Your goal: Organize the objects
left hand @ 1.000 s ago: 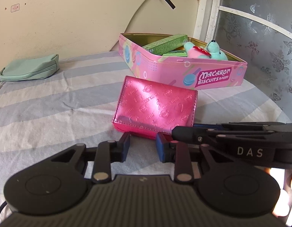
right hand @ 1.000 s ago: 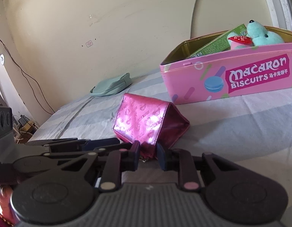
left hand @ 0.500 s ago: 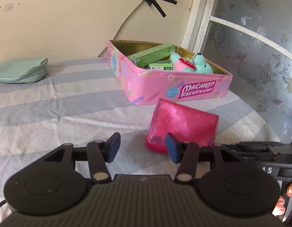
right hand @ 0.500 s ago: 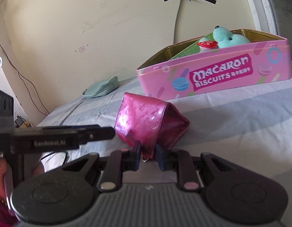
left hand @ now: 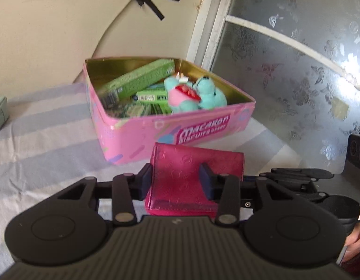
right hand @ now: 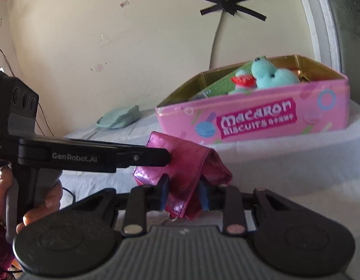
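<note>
Wallet point(left hand: 194, 182) is sitting low in the middle of both views, lifted off the striped sheet point(left hand: 44, 144) and hanging just in front of the pink macaron tin point(left hand: 138, 137), which is filling the centre of the left view and the right half of the right one. Left gripper point(left hand: 176, 182) is closing its jaws around the wallet's width, blue pads on either side of it. Right gripper point(right hand: 183, 194) is pinching a lower corner between narrow fingers, but those jaws are easing open.

My worry: the right side is loosening while the left one is only just settling, so the slick metallic cover could be sliding out and dropping short of the tin. The tin is also already crowded with green boxes point(left hand: 138, 79) and a teal plush point(left hand: 198, 93), so the wallet might be landing on top and tipping back over the rim.

Compared with a second ago, the wallet is no longer lying on the sheet with the left jaws shut in front of it; both grippers are carrying it closer to the tin, and the teal pouch point(right hand: 120, 116) is slipping toward the left edge of the left view
</note>
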Available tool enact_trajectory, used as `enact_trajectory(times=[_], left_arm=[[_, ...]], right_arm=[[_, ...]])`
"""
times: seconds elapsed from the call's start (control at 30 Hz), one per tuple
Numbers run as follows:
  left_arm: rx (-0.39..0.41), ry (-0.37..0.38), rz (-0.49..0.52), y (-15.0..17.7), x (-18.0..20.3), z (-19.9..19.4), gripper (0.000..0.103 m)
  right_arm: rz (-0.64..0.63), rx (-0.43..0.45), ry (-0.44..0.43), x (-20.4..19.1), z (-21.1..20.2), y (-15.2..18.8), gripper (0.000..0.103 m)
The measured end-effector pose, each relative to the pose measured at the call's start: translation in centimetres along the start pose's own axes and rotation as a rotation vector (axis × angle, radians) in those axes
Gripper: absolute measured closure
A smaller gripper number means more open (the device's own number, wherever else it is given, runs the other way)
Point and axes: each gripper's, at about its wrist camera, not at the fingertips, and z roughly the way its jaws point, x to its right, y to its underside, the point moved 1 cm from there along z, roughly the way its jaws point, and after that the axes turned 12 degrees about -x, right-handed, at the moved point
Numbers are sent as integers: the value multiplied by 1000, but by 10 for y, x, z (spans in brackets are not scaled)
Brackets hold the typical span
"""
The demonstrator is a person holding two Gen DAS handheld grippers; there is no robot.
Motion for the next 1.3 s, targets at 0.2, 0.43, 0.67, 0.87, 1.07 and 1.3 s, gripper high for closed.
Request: enact_trajectory(times=[0.2, 0.43, 0.67, 0.87, 1.07, 1.3], left_arm=[[104, -1, 31, -60, 2, -9, 51], [94, -121, -33, -110, -23, 46, 50], [35, -296, -110, -113, -47, 62, 38], [80, -450, -49, -96, -54, 34, 31], [99, -490, -89, -71, -83, -2, 26], [117, -562, -194, -36, -142, -47, 26]], right_arm=[[-95, 156, 48, 4, -18, -65, 79], [-111, 136, 100, 37, 36, -124, 81], [15, 175, 160, 68, 48, -142, 61], [-19, 163, 185, 47, 42, -137, 61], [-95, 144, 192, -2, 47, -136, 61], [-226, 127, 155, -80, 67, -148, 58]])
